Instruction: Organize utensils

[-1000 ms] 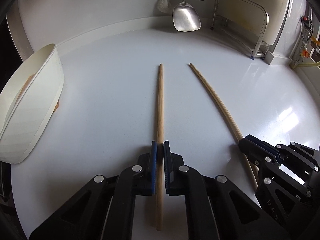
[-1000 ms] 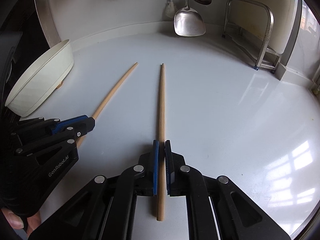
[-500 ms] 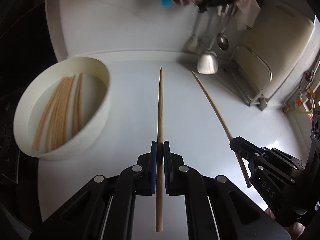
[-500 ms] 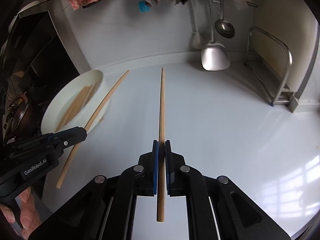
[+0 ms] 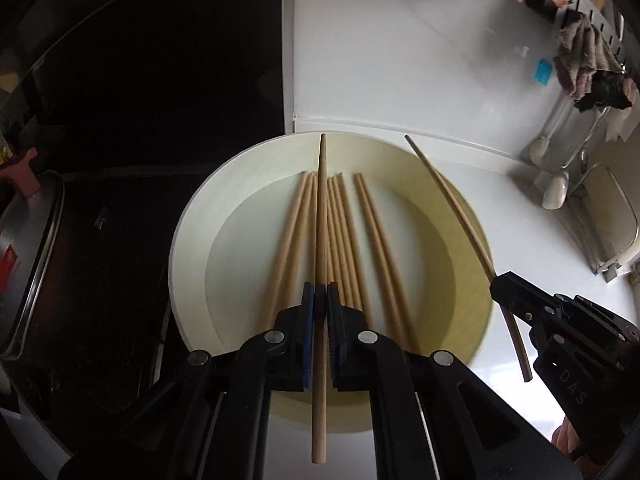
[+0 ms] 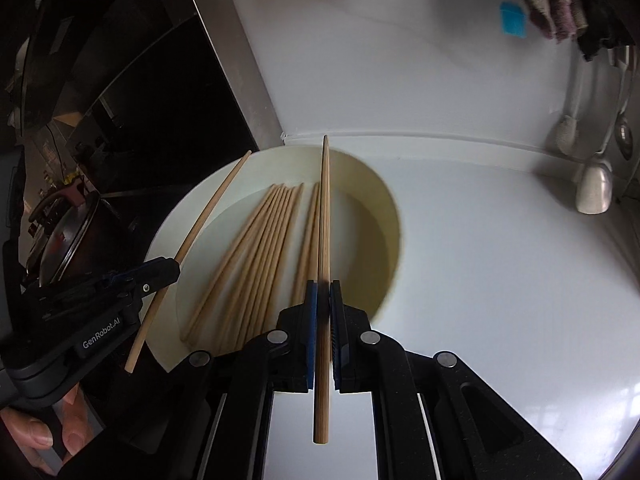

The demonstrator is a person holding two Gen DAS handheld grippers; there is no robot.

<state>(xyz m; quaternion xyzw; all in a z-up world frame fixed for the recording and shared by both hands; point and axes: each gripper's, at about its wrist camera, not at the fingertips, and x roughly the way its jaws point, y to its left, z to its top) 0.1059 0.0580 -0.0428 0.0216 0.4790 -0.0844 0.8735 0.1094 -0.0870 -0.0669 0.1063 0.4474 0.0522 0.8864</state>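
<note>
Two views: one per wrist.
Left wrist: left gripper [image 5: 319, 300] clamped on a chopstick [image 5: 320, 216], held over the white bowl [image 5: 188, 240]; loose chopsticks [image 5: 352, 248] lie across the bowl floor. Bowl sits at the worktop's [image 5: 520, 208] left edge, by the back wall.
Right wrist: right gripper [image 6: 323, 300] clamped on a second chopstick [image 6: 325, 208], tip above the bowl's far rim [image 6: 360, 168].
Step, as judged: drop both in.
Doing it well: lower tips near the bowl floor, line up with the pile, release one at a time so neither bounces out.
</note>
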